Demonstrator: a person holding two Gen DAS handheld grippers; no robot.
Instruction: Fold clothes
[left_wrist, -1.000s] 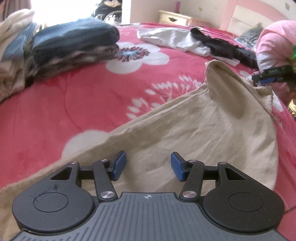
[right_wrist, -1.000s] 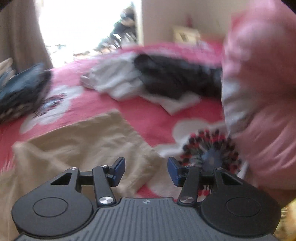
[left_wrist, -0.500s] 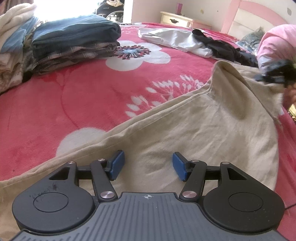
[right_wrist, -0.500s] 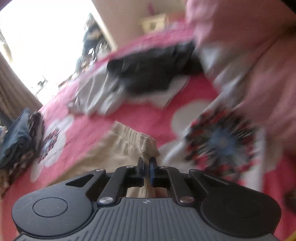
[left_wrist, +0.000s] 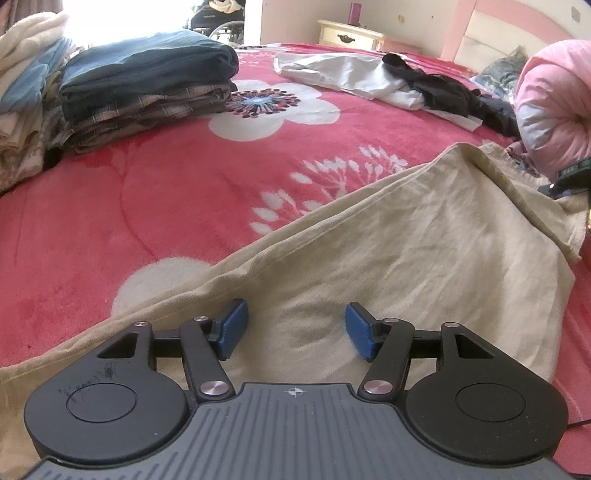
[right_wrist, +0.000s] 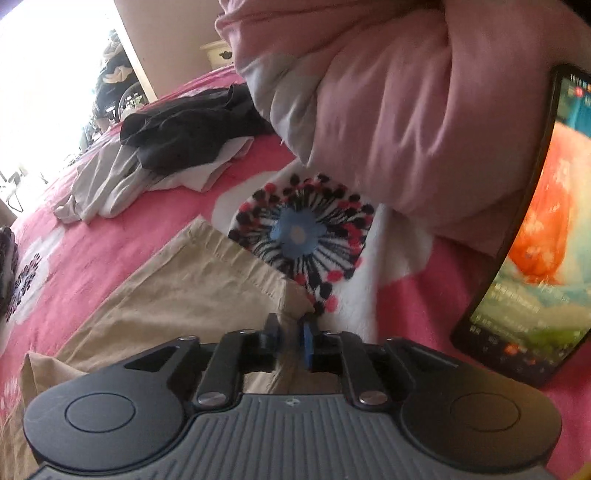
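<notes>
A beige garment (left_wrist: 406, 240) lies spread on the red flowered bedspread (left_wrist: 166, 206). My left gripper (left_wrist: 295, 328) hovers just above its near part, open, with nothing between the blue pads. In the right wrist view my right gripper (right_wrist: 291, 332) sits at the garment's (right_wrist: 184, 288) hemmed corner. Its jaws are opening, a narrow gap shows, and the cloth corner lies in that gap without being pinched. The left wrist view shows that right gripper (left_wrist: 570, 177) at the far right edge, over the garment's far corner.
A folded stack of dark and plaid clothes (left_wrist: 147, 85) and a pale pile (left_wrist: 26, 92) lie at the left. Unfolded white and black clothes (left_wrist: 388, 77) lie further back. A rolled pink quilt (right_wrist: 388, 110) and a lit phone (right_wrist: 535, 240) crowd the right gripper.
The right gripper closed on the garment's corner, rolled and moved toward the quilt, and its jaws have now parted. The raised corner has sunk onto the bed. The left gripper has not moved.
</notes>
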